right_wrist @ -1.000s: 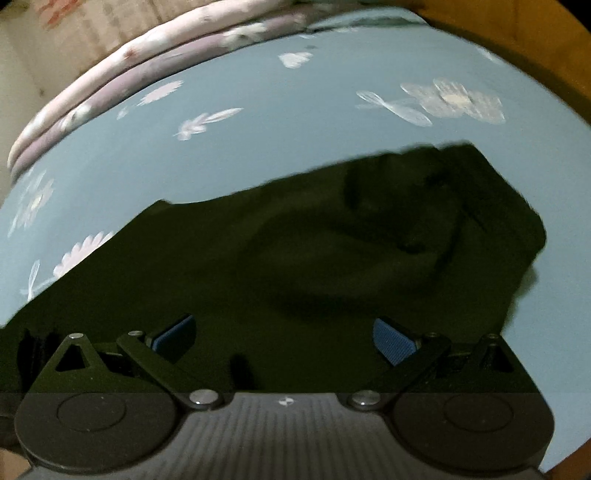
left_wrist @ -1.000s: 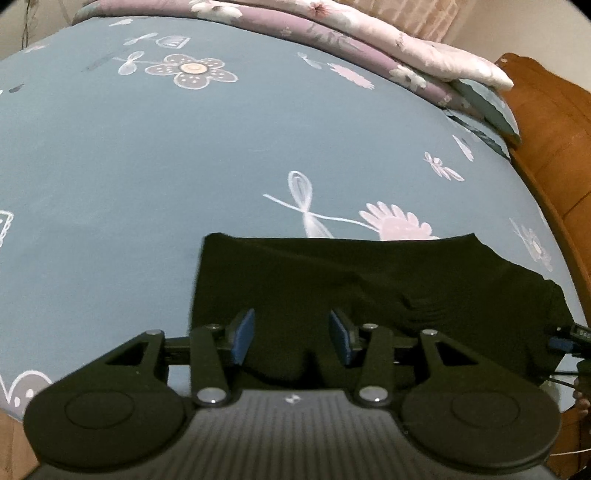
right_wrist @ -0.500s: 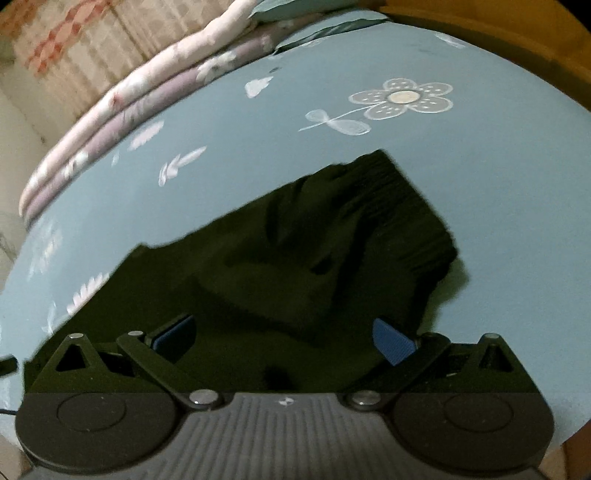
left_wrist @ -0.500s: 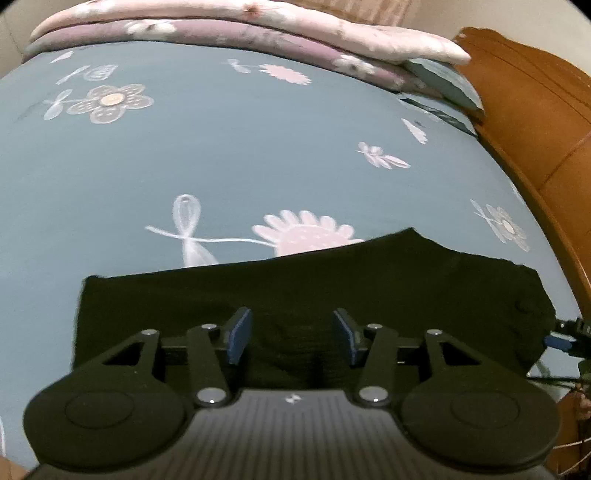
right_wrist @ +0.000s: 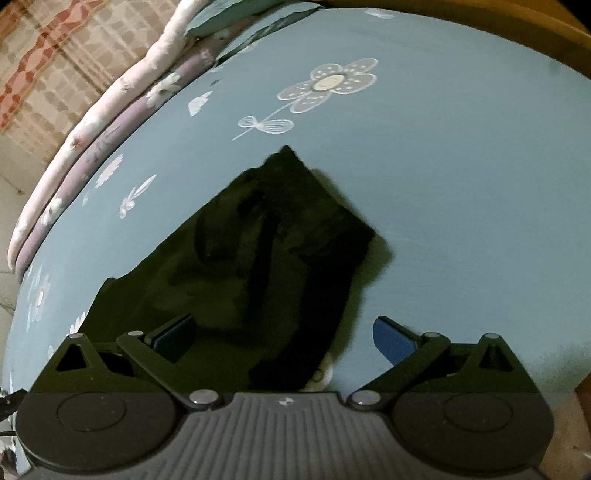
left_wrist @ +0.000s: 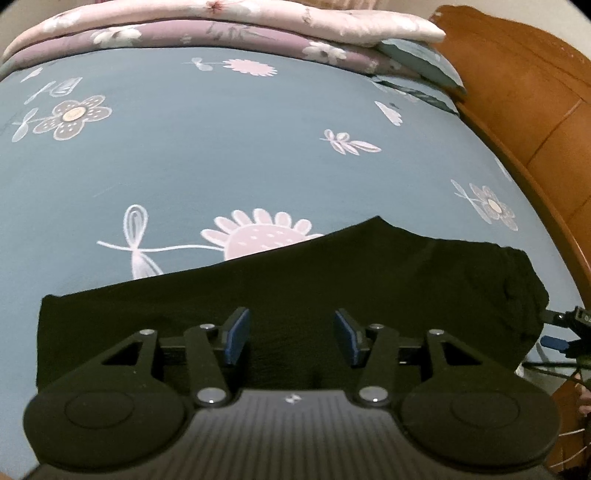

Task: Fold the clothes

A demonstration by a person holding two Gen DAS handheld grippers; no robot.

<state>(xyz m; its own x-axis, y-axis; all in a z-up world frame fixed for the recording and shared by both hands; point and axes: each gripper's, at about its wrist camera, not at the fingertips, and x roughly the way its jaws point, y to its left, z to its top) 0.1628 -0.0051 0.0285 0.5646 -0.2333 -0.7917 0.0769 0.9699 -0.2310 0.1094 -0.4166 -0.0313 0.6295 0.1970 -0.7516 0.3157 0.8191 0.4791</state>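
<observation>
One dark knit garment (left_wrist: 332,280), roughly rectangular, on smooth floral bedsheet (left_wrist: 221,147).

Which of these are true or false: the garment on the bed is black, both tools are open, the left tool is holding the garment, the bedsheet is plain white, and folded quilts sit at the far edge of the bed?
1. The garment is black. True.
2. Both tools are open. True: the left tool and the right tool both have their fingers apart.
3. The left tool holds the garment. False: nothing is gripped between its fingers.
4. The bedsheet is plain white. False: it is blue with a flower print.
5. Folded quilts sit at the bed's far edge. True.
</observation>
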